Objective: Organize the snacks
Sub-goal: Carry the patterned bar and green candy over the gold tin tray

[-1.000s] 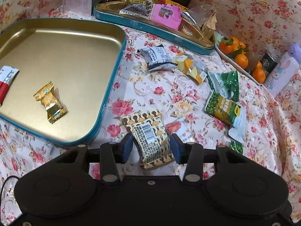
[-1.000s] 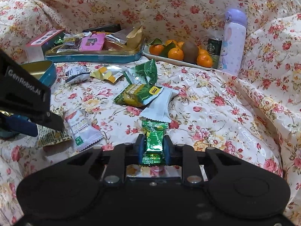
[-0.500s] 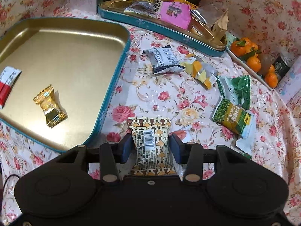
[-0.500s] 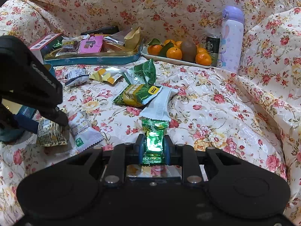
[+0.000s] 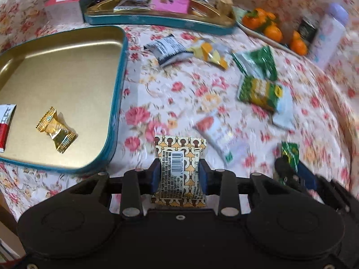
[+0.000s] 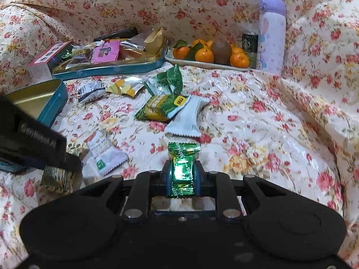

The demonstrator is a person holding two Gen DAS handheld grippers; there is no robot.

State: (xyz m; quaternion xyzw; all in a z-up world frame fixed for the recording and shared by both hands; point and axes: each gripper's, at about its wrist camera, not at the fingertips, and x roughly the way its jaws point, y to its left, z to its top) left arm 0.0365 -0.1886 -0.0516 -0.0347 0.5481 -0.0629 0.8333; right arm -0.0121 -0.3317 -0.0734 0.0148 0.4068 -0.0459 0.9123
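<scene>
- The left gripper (image 5: 179, 176) is closing its jaws on a patterned brown-and-cream packet (image 5: 179, 168) with a barcode; both blue pads are already pressing the packet's sides and pinching it in at the middle.
- That packet is sitting just right of the near corner of the teal tin (image 5: 116, 116), outside it, over the floral cloth (image 5: 179, 89).
- Inside the teal tin a gold-wrapped candy (image 5: 57, 130) is lying near that corner, and a red-and-white packet (image 5: 5, 125) is showing at the far left edge.
- The right gripper (image 6: 182, 174) is clamping a shiny green candy (image 6: 182, 168) tightly between its pads, with the jaws as close as they go, well to the right of the teal tin (image 6: 51, 103).
- A green-and-yellow packet (image 6: 162, 107) and a white wrapper (image 6: 186, 121) are lying on the cloth beyond the green candy, farther right of the tin.
</scene>
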